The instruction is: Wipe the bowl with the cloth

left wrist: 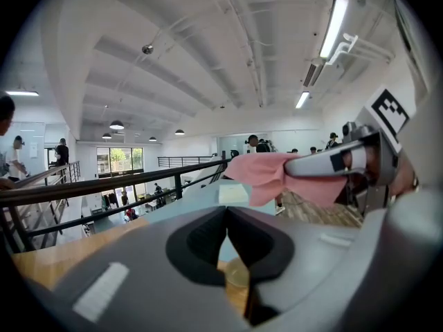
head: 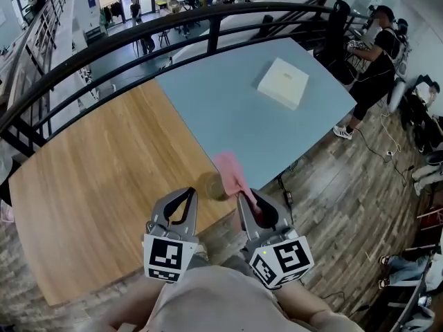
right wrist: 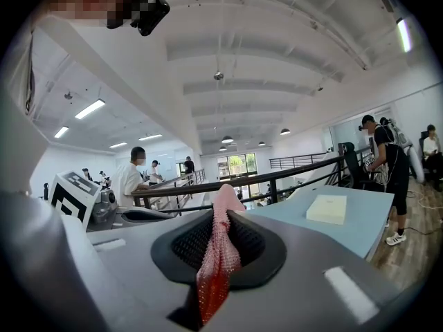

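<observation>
A person standing at the near edge of the counter [head: 104,185] is bringing a pink cloth [head: 230,168] up to a small brownish bowl [head: 209,185], which is sitting close to that edge, where the wooden top meets the blue one. The right claw [head: 243,196] is pinching the cloth tight between its closed jaws. The left claw [head: 190,192] is hovering just beside the bowl with its jaws drawn together and nothing in them.

The wiping itself does not appear to have begun: the step in hand looks like the approach. The next move is likely calling for the cloth's free end to be lowered into the bowl and swept round, possibly with the left claw opening to steady the rim (whether cloth and bowl are touching cannot be told from overhead).

The cloth is lying as a narrow strip, its long axis running from the right claw away from the person and slightly leftward. Its loose end is pointing toward the far side of the counter, where a white box [head: 284,82] is resting well apart.
</observation>
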